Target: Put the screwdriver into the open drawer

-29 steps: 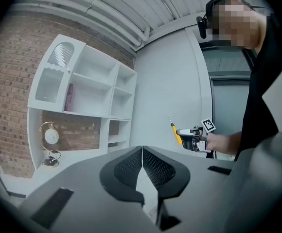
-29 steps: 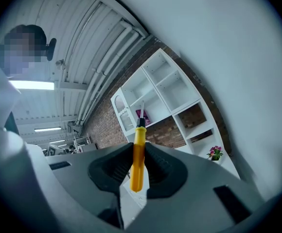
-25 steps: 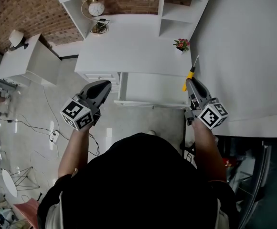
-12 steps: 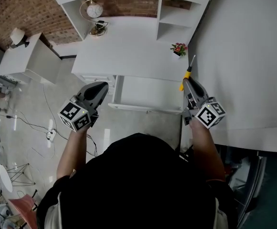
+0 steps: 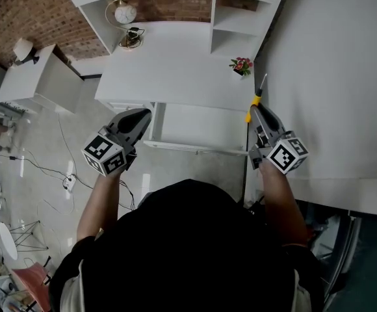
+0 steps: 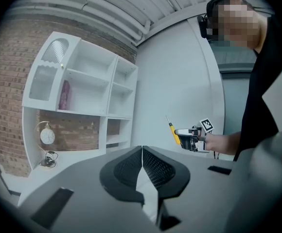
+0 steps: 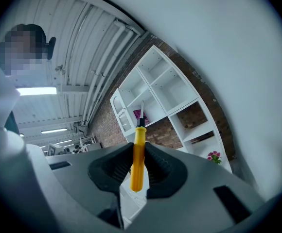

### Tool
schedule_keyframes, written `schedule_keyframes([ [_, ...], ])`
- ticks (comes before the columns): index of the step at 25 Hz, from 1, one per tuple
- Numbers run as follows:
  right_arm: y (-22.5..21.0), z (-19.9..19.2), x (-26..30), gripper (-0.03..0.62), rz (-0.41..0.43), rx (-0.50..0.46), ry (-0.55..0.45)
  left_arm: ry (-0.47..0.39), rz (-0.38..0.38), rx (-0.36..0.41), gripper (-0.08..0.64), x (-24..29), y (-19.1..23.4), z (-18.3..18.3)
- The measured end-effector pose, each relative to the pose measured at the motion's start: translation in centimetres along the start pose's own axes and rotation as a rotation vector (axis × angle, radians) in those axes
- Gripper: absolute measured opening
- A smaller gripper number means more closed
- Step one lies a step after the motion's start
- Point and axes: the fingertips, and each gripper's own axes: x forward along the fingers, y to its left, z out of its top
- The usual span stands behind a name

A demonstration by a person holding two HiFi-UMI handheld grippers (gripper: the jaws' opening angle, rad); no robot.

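A yellow-handled screwdriver stands clamped in my right gripper, its metal tip pointing away from me. That gripper hovers over the right end of the open white drawer, which is pulled out from under the white desk. My left gripper is shut with nothing in it and hangs over the drawer's left front corner.
A round clock and a small dark item stand at the desk's back left. A little pot of pink flowers sits at its right. White shelves rise behind. A white wall runs along the right. Cables trail over the floor.
Both grippers have shifted slightly toward the desk relative to the drawer. The screwdriver stays held in the right gripper and the left stays shut.
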Motion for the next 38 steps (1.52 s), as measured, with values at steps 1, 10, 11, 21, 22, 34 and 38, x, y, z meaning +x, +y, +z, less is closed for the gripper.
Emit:
schedule_keyframes([
  [1, -0.2, 0.0, -0.1, 0.078, -0.002, 0.000, -0.001, 0.002, -0.002, 0.001, 0.023, 0.1, 0.0, 0.0],
  [10, 0.0, 0.1, -0.1, 0.078, 0.002, 0.002, -0.009, 0.000, -0.005, 0.014, 0.023, 0.1, -0.3, 0.5],
  [11, 0.0, 0.1, -0.2, 0.078, 0.003, 0.001, -0.008, 0.000, -0.008, 0.014, 0.023, 0.2, -0.4, 0.5],
  [21, -0.5, 0.2, -0.2, 0.078, -0.028, -0.012, -0.009, 0.003, -0.042, 0.010, 0.023, 1.8, 0.6, 0.4],
  [22, -0.6, 0.3, -0.1, 0.078, -0.030, -0.014, -0.009, 0.003, -0.045, 0.010, 0.023, 2.1, 0.8, 0.4],
  [34, -2.2, 0.6, 3.6, 0.078, -0.067, -0.010, -0.004, 0.037, -0.081, -0.029, 0.023, 4.9, 5.3, -0.2],
  [38, -2.4, 0.6, 5.3, 0.078, -0.079, -0.015, 0.004, 0.044, -0.104, -0.035, 0.023, 6.0, 6.9, 0.0],
])
